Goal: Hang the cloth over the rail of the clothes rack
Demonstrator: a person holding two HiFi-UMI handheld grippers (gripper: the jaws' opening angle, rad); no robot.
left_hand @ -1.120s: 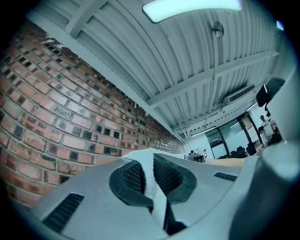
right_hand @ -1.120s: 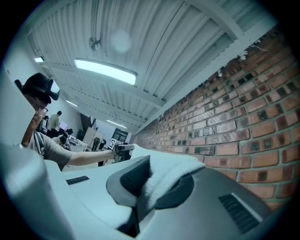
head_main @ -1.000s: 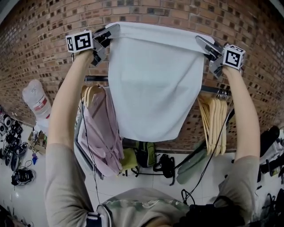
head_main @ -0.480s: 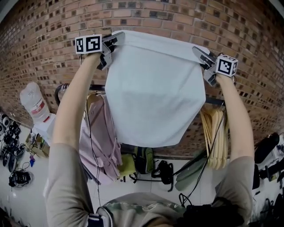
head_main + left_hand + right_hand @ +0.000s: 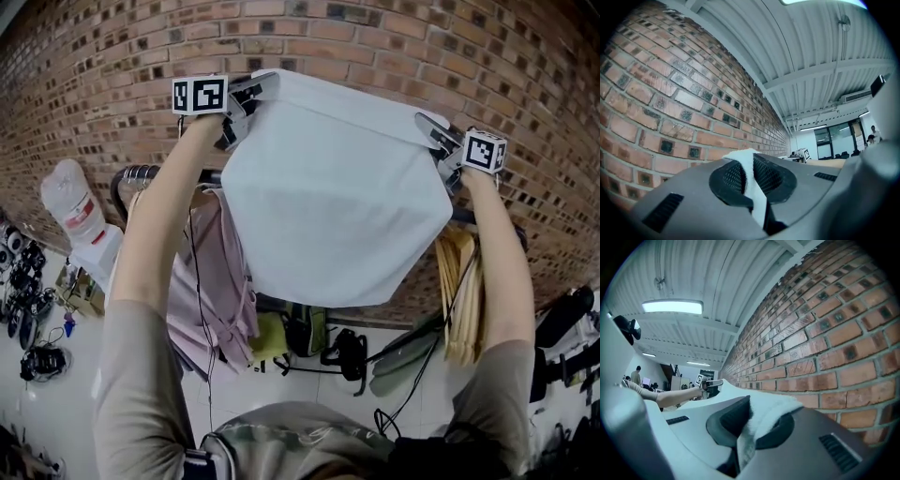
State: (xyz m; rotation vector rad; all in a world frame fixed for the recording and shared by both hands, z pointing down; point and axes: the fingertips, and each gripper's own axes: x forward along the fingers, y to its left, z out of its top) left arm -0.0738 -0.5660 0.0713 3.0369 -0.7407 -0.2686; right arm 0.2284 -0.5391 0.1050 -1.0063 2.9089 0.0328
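A white cloth [image 5: 337,197] hangs spread between my two grippers, held high in front of the brick wall. My left gripper [image 5: 253,94] is shut on the cloth's upper left corner; a strip of white cloth [image 5: 752,183] shows pinched between its pads. My right gripper [image 5: 433,131] is shut on the upper right corner, where white cloth [image 5: 764,420] bulges between its pads. The dark rail of the clothes rack [image 5: 150,173] runs level behind and below the cloth's top edge; the cloth hides its middle stretch.
A pink garment [image 5: 211,281] hangs from the rail at the left and several wooden hangers [image 5: 461,291] at the right. A white bag [image 5: 70,211] stands at the far left. Bags and cables [image 5: 319,342] lie on the floor under the rack.
Both grippers have carried the cloth a little lower in view and nearer the wall, the cloth swinging forward and bulging. Both grips are unchanged.
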